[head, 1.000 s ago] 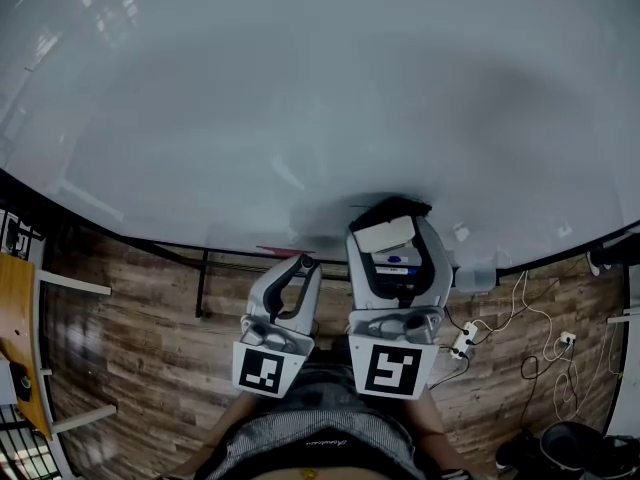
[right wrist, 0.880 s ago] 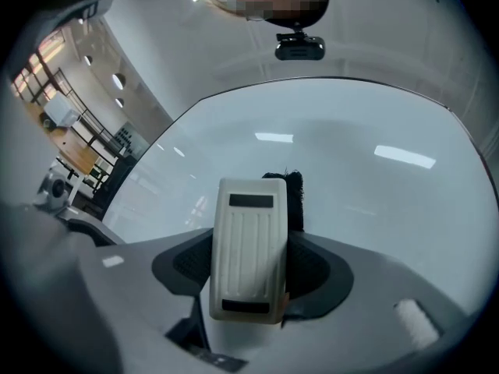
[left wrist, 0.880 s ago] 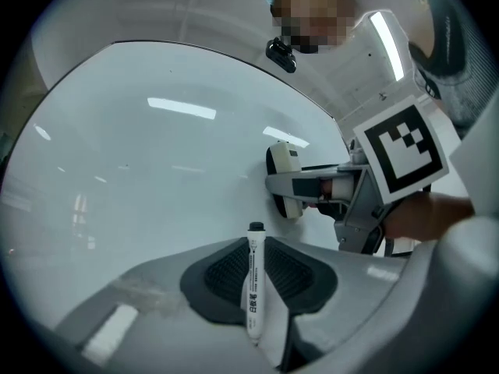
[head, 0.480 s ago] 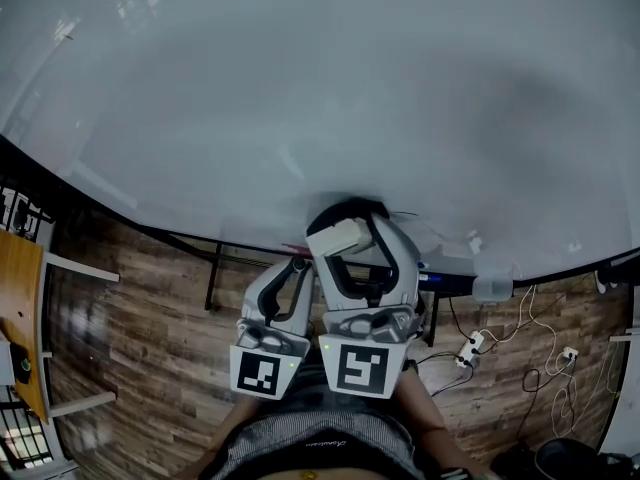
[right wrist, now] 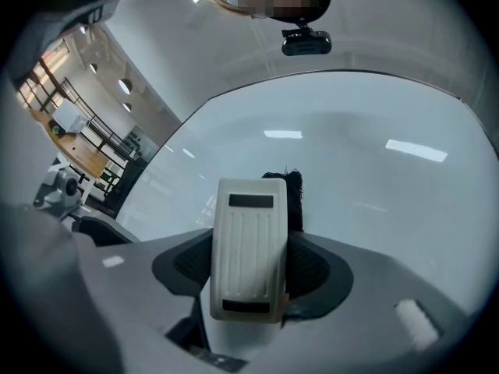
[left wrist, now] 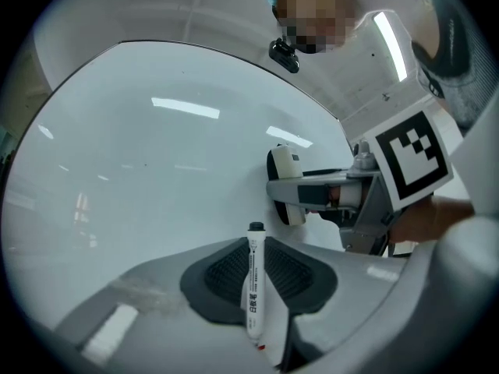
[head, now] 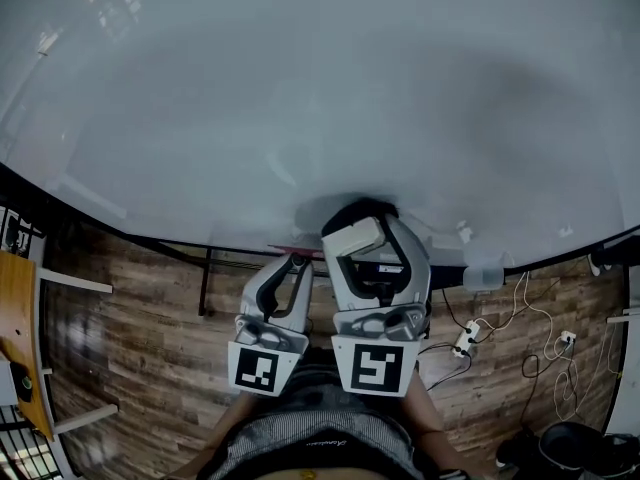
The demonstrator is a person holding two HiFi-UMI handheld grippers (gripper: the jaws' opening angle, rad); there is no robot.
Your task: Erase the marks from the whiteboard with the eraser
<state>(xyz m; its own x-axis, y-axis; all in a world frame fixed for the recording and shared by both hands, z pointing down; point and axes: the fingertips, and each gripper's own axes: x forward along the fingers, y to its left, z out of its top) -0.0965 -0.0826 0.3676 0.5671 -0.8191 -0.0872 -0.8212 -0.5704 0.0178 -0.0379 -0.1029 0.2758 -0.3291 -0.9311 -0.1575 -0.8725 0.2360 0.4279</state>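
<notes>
Nearest the person, the left hand-held gripper (left wrist: pixel 254 302) is clamped on a white marker (left wrist: pixel 253 283), while beside it the right hand-held gripper (right wrist: pixel 251 267) clasps the eraser (right wrist: pixel 246 240), dark felt against the lower whiteboard (head: pixel 300 98).

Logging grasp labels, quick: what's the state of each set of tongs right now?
Left tongs: shut on a marker.
Right tongs: shut on the eraser.

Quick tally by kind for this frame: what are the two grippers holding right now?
marker: 1
eraser: 1
Total: 2
</notes>
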